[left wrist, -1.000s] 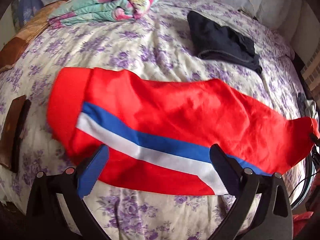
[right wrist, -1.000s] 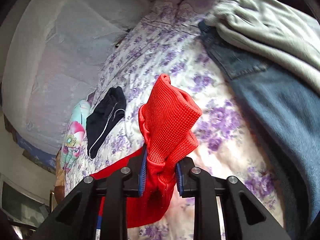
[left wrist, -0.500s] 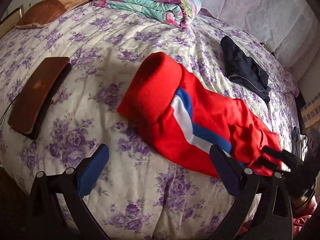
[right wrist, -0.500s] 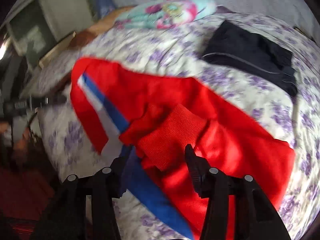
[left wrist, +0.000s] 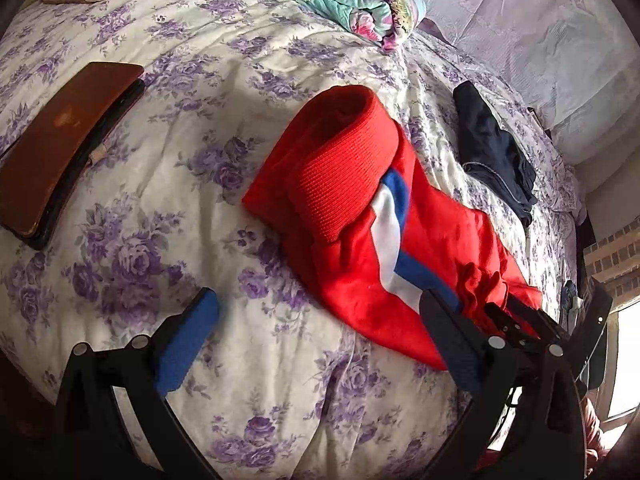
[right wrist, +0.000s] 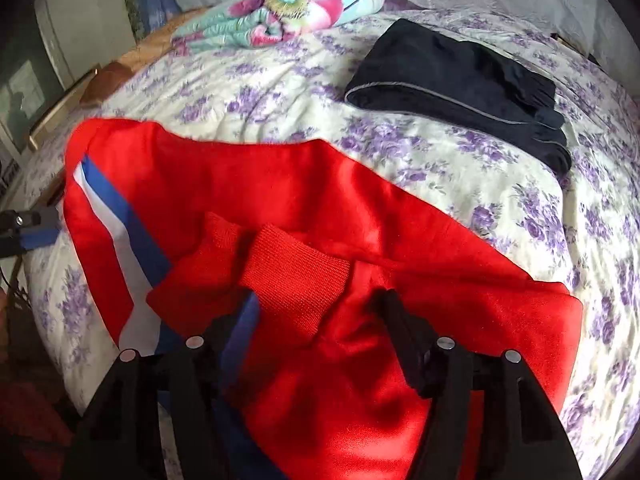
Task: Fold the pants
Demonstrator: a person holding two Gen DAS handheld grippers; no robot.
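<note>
Since a second ago the right tool (right wrist: 316,320) has let go of the ribbed red cuff; its jaws have just been opening and now straddle the cuff without pressing it. Folded over on themselves, the red pants (left wrist: 360,216) lie on the floral bed (left wrist: 160,200). Above bare bedspread, the left tool (left wrist: 316,332) stands wide open, holding nothing.

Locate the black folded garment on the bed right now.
Right wrist view: the black folded garment lies upper right on the floral bedspread, beyond the red pants, right of the floral blanket.
</note>
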